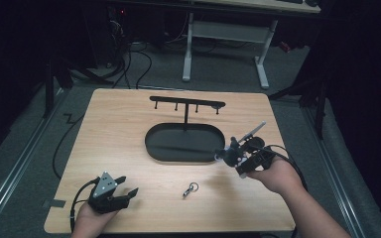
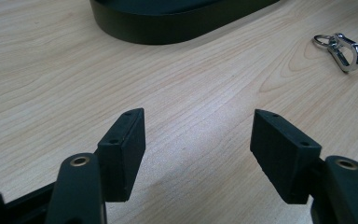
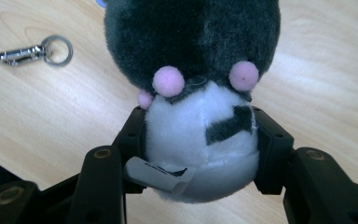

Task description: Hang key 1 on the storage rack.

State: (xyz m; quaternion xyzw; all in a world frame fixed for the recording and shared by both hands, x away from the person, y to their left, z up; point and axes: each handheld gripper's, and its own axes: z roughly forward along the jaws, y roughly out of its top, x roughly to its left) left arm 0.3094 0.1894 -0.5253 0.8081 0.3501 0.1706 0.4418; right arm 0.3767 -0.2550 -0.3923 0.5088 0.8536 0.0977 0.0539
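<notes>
My right gripper has its fingers closed about halfway, pressing on either side of the white belly of a small plush toy; its dark grey head with pink cheek dots points away from me, and a fabric tag hangs by the left pad. In the high view I see the toy held above the table, at the right end of the black oval tray, with my right gripper behind it. A black hook rack stands on a post rising from the tray's far side, its four pegs bare. Nearer me, a silver keychain clasp lies loose on the wooden table, well apart from the toy; I see it again in the left gripper view. My left gripper rests at the near left corner, fingers spread wide with nothing between them.

I judge I'm in the carrying step, toy gripped and off the wood. The next move probably calls for taking it to the tray or the rack; if it's meant to hang, I'd need my left gripper to fetch the clasp first, and I can't tell whether the toy has a loop.
</notes>
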